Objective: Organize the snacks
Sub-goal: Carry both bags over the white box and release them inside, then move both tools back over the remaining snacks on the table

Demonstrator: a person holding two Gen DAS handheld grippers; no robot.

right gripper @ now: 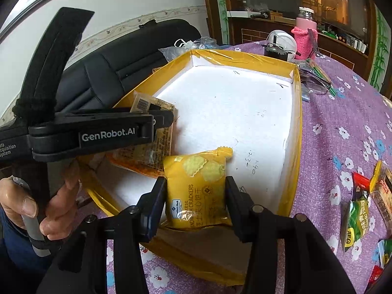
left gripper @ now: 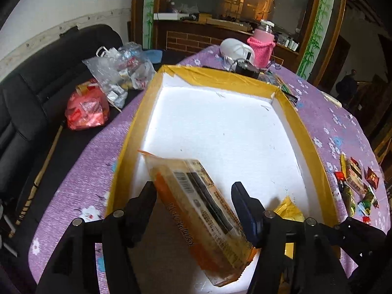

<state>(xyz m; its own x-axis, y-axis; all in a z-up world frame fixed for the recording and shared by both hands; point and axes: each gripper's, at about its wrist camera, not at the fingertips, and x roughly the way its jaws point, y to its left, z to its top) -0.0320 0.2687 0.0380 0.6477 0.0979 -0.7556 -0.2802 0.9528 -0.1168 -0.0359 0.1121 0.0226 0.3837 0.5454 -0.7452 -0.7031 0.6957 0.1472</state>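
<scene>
Snacks, catalogued left to right. Orange packet (left gripper: 201, 218): barcode side up, tilted, lay in the near left corner of the yellow-taped foam box (left gripper: 316, 152); it sat between the fingers of the left gripper (left gripper: 193, 193), whose jaws stood apart with a clear gap on the right side, so the packet was not clamped. No earlier view confirmed any motion. Yellow cracker packet (right gripper: 196, 191): upright at the box's near edge, just right of the orange packet, pinched on both sides by the right gripper (right gripper: 196, 193), whose pads pressed its edges. Loose wrapped snacks (right gripper: 362, 205): a red, green and brown cluster on the purple flowered tablecloth (right gripper: 343, 112), near the tabletop's right edge, well apart from the box. The box's white floor was otherwise bare.
</scene>
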